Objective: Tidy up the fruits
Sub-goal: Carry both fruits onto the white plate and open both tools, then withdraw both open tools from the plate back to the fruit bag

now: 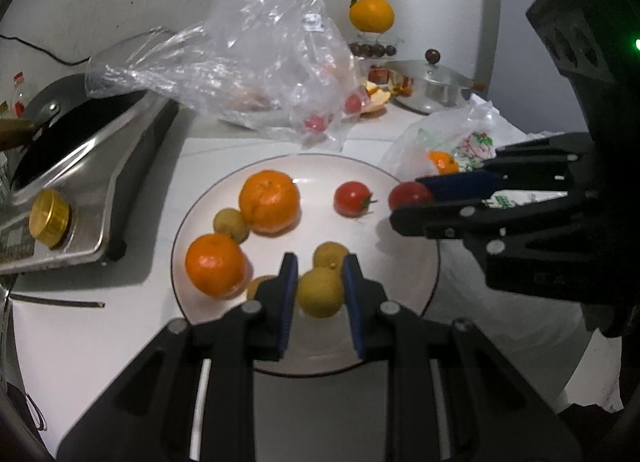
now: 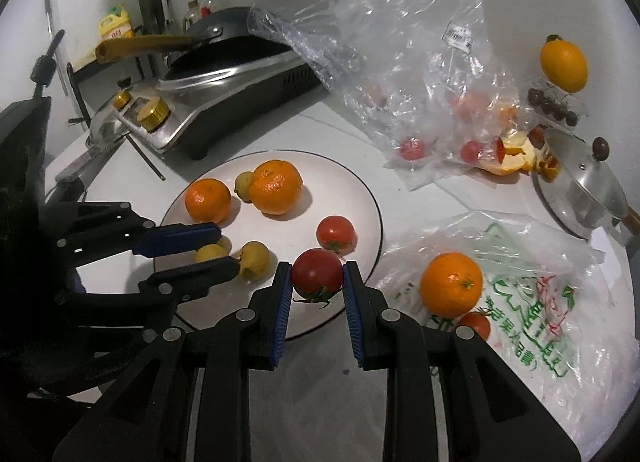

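Observation:
A white plate (image 1: 400,290) (image 2: 360,190) holds two oranges (image 1: 270,200) (image 1: 215,265), a tomato (image 1: 352,198) (image 2: 336,233) and several small yellow-green fruits (image 1: 231,224) (image 2: 253,260). My left gripper (image 1: 320,286) (image 2: 212,250) is shut on one small yellow-green fruit (image 1: 320,292) (image 2: 209,252) over the plate. My right gripper (image 2: 316,282) (image 1: 412,202) is shut on a red tomato (image 2: 317,272) (image 1: 409,195) at the plate's right rim.
A printed plastic bag (image 2: 520,294) to the right holds an orange (image 2: 452,284) and a tomato (image 2: 476,324). A clear bag (image 1: 260,54) with tomatoes lies behind the plate. A gas stove (image 1: 80,190) with a pan stands left. A lidded pot (image 2: 584,190) stands right.

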Tool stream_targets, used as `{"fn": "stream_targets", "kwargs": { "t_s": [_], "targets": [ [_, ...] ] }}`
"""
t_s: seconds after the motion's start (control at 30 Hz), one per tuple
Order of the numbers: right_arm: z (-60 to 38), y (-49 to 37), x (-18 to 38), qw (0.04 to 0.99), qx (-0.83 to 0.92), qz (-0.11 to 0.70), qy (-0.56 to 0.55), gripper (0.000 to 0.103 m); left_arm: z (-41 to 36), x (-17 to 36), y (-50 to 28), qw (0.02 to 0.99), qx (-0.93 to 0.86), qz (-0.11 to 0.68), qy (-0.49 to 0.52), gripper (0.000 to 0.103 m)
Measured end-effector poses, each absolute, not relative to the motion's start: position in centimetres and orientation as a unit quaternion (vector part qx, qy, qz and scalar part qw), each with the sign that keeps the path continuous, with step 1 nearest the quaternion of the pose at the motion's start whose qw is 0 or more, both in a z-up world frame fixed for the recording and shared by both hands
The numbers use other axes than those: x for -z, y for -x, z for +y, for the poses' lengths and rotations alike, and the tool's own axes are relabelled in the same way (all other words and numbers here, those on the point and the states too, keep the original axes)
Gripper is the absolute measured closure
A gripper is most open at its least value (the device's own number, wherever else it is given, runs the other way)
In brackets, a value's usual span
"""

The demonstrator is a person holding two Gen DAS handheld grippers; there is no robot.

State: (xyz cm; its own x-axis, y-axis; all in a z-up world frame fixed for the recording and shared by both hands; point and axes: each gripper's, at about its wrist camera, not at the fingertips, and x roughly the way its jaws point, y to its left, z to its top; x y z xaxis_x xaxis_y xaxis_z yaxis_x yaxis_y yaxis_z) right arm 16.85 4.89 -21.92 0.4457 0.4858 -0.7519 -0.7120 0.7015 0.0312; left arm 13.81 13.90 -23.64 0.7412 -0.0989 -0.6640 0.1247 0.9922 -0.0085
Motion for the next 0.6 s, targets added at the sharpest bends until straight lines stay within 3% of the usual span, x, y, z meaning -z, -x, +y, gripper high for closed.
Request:
{"fn": "stream_targets", "kwargs": {
  "t_s": [0.6],
  "targets": [
    [5.3, -17.3, 22.0, 0.842, -0.345, 0.386, 0.152, 0.074, 14.2, 22.8, -13.3, 0.935, 0.05, 0.35, -0.007, 0.074]
  ]
}}
